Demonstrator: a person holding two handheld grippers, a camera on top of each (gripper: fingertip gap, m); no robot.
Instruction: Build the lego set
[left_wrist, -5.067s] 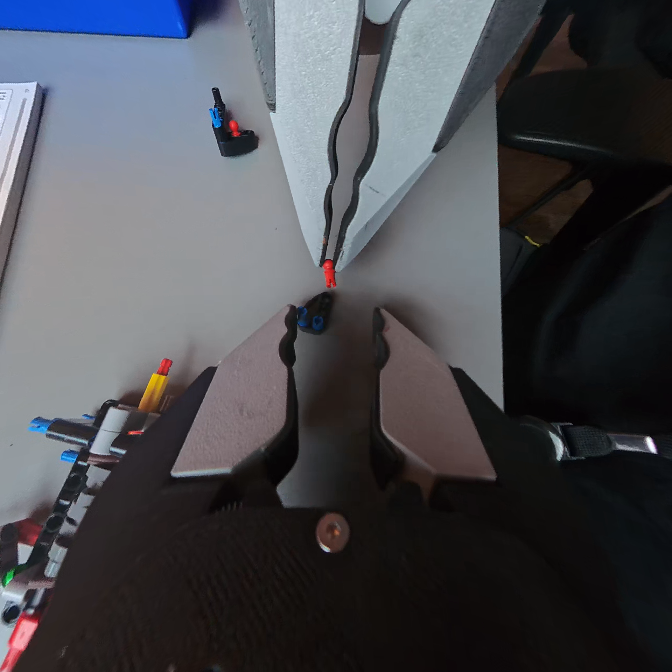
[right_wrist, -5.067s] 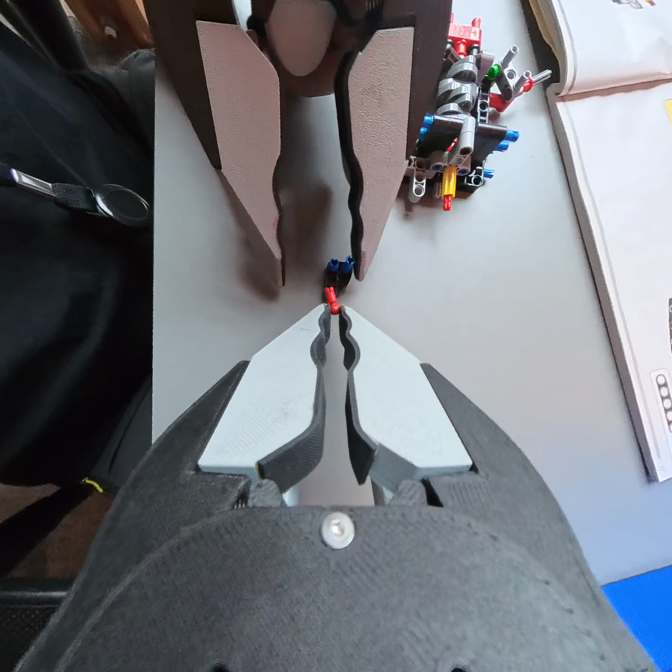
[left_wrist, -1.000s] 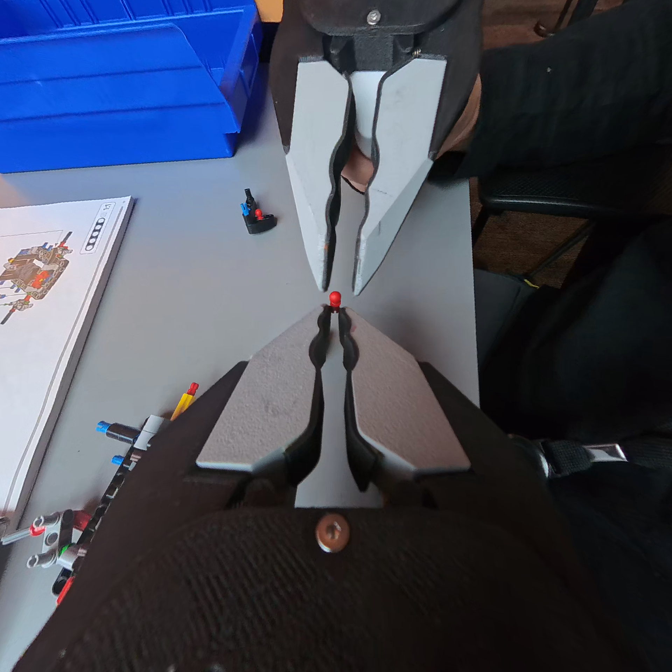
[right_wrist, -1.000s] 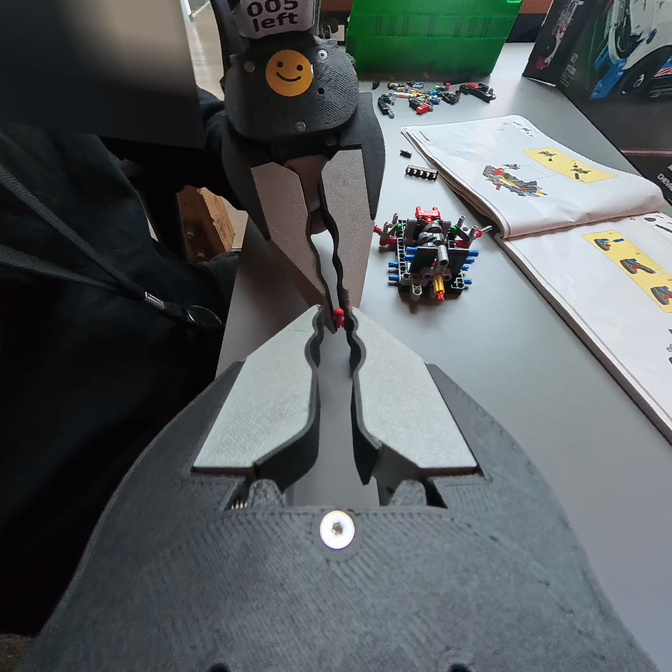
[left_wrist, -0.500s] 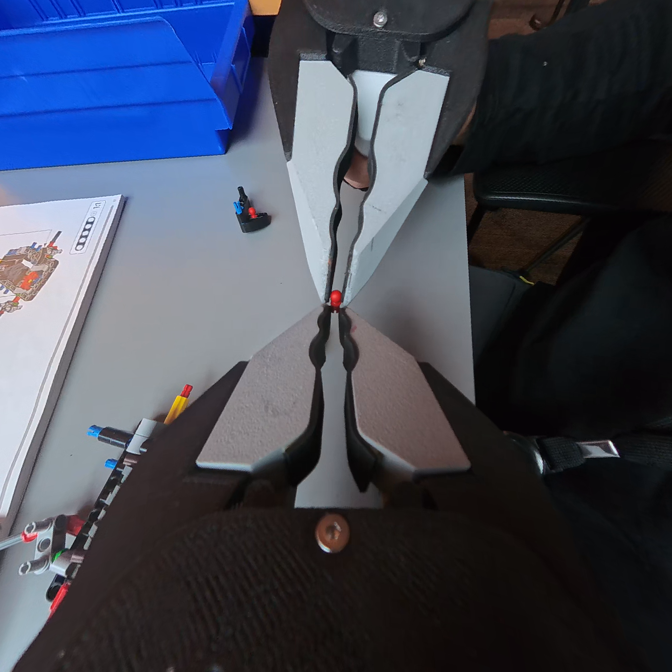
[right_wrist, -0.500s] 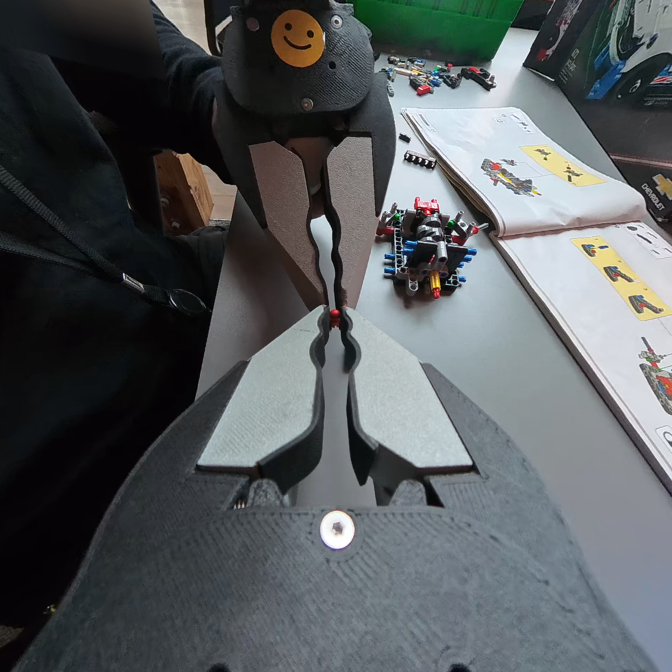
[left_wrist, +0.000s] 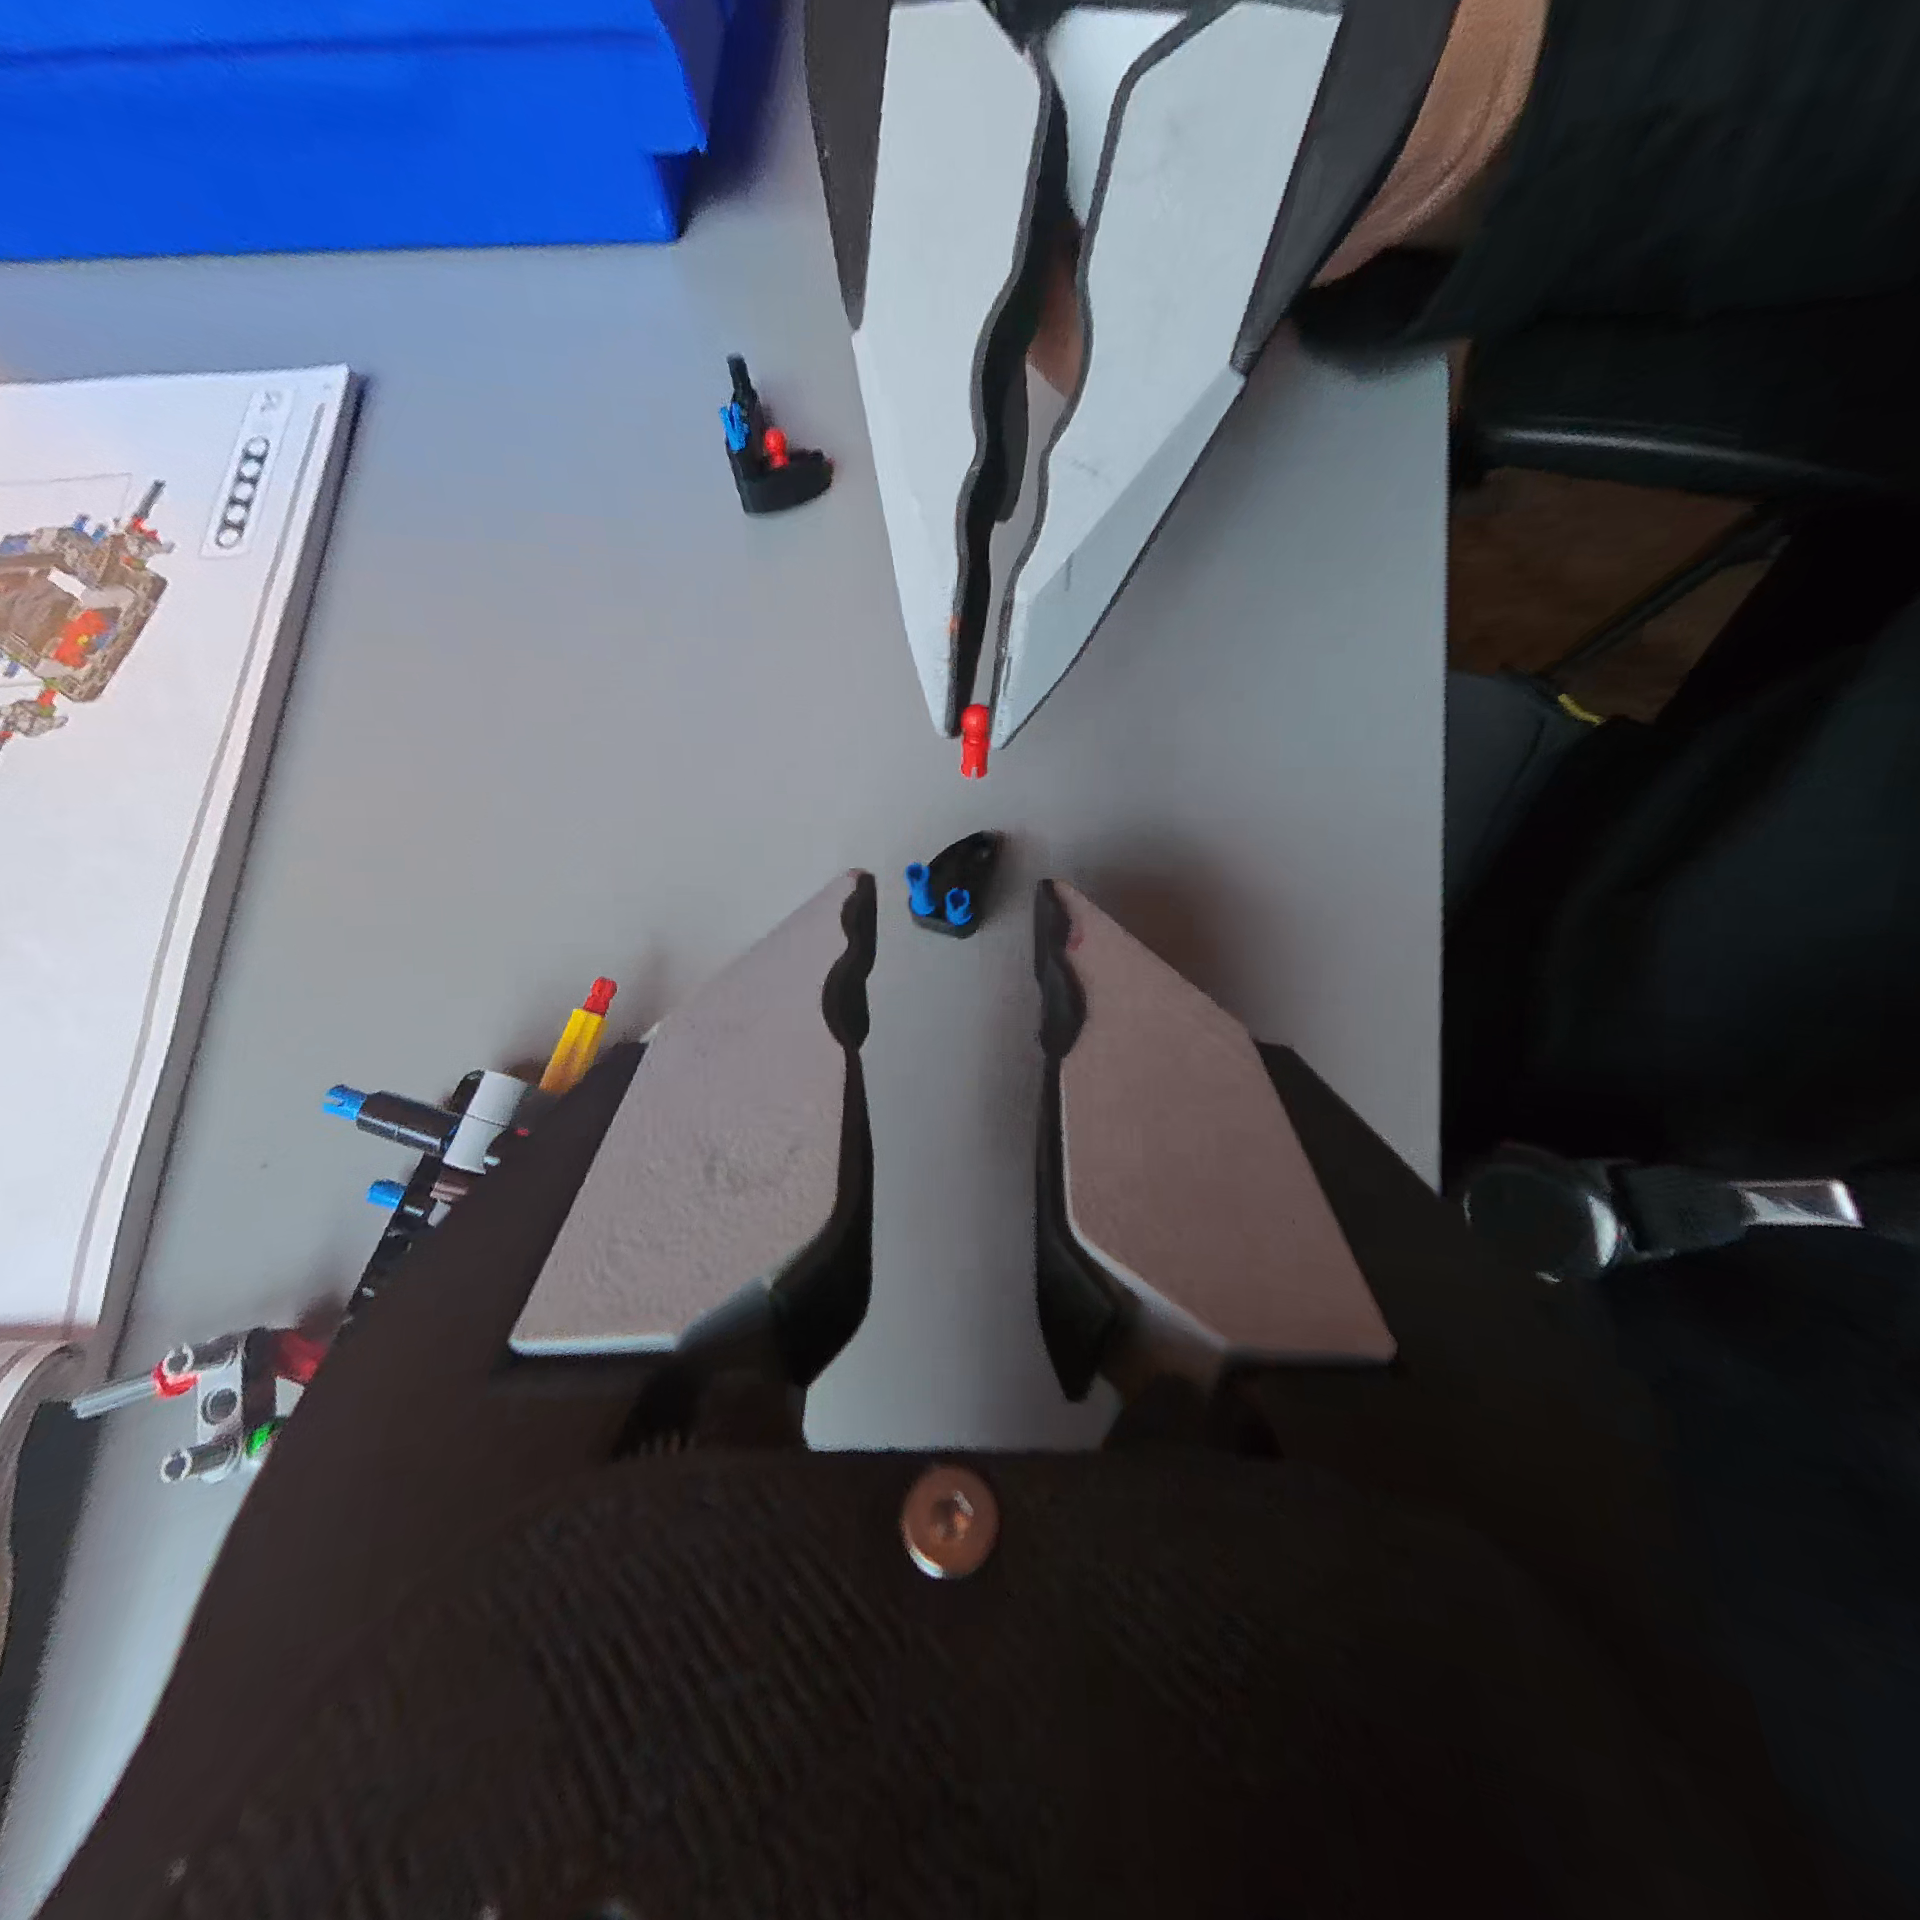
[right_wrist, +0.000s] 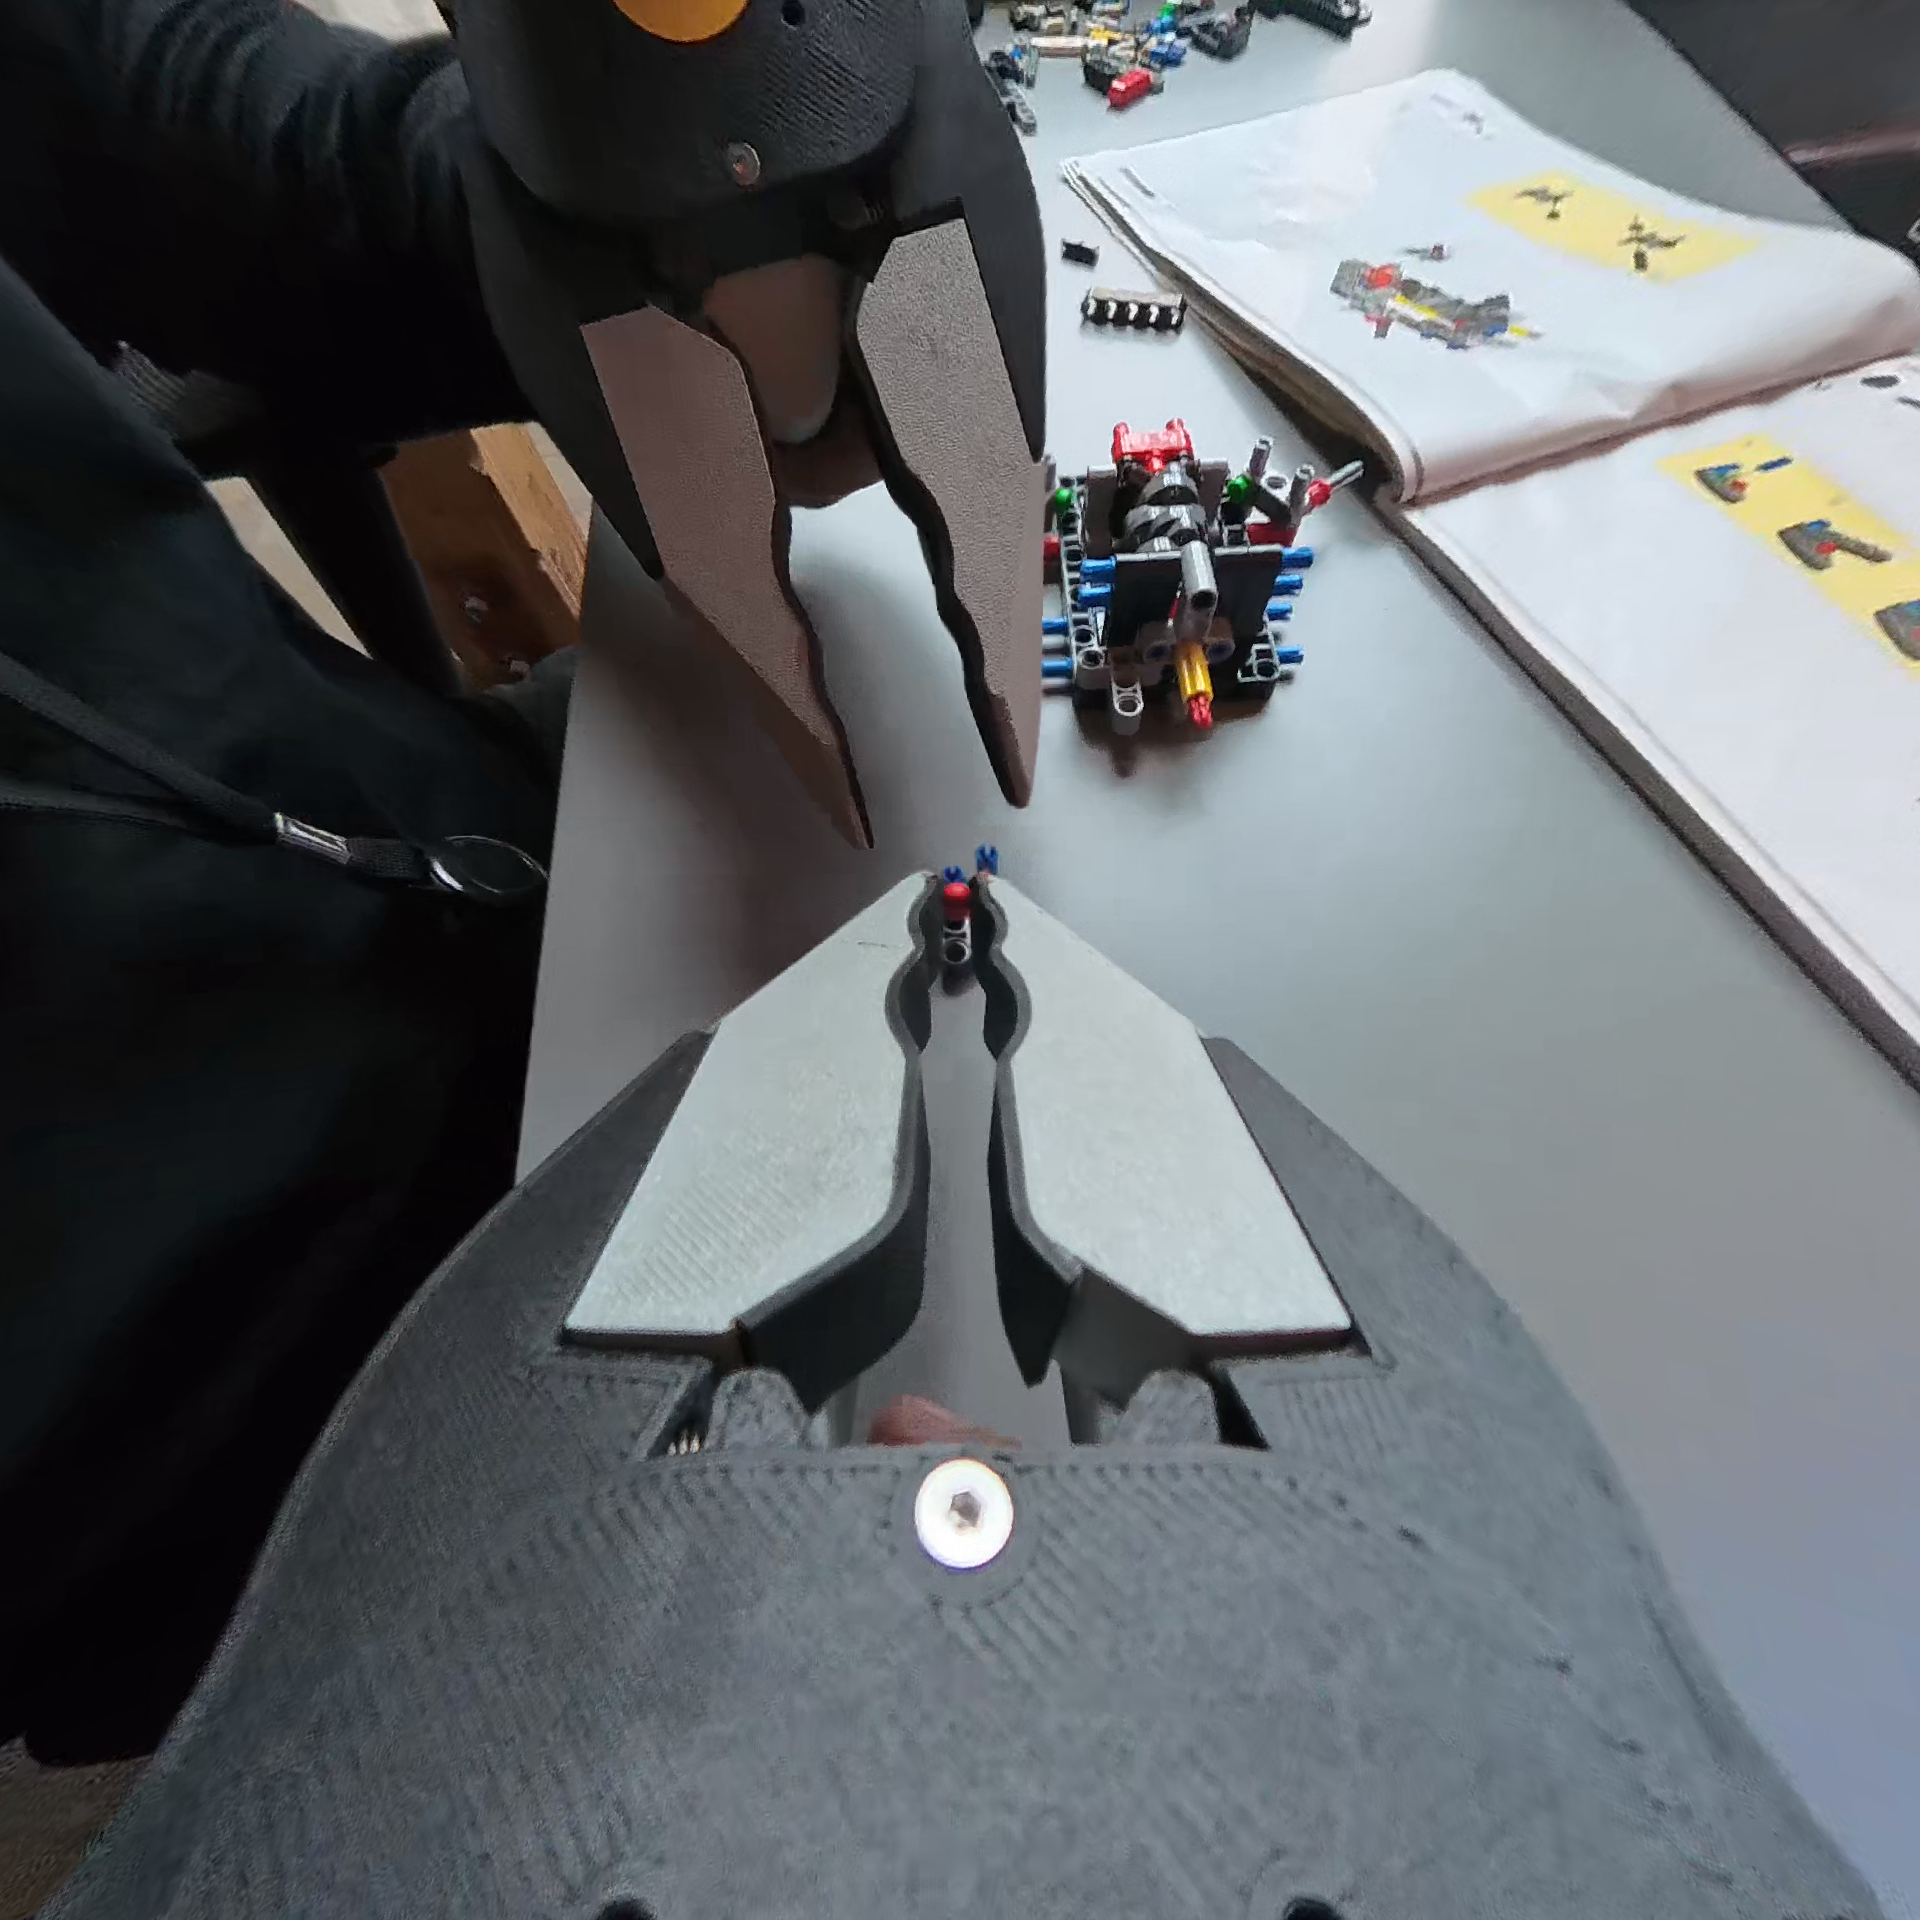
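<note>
My right gripper (right_wrist: 956, 885) is shut on a small red pin (right_wrist: 956, 896); in the left wrist view it (left_wrist: 971, 727) comes in from the top with the pin (left_wrist: 974, 743) sticking out of its tips. A small black piece with two blue pins (left_wrist: 951, 894) lies on the grey table (left_wrist: 623, 675) just below the pin, apart from it. My left gripper (left_wrist: 953, 888) is open, with its tips on either side of that piece. In the right wrist view the left gripper (right_wrist: 935, 816) hangs open just beyond the pin.
The part-built lego assembly (right_wrist: 1174, 592) stands to the right, next to an open instruction booklet (right_wrist: 1558, 312). Another small black piece with blue and red pins (left_wrist: 774, 457) lies farther off. Blue bins (left_wrist: 312, 125) stand behind it. The table edge (left_wrist: 1439, 831) is close. Less than 4 cm separates the two grippers' tips.
My left gripper was shut with the red pin at its tips; it has opened and the black piece lies on the table. My right gripper has pulled back, holding the red pin.
</note>
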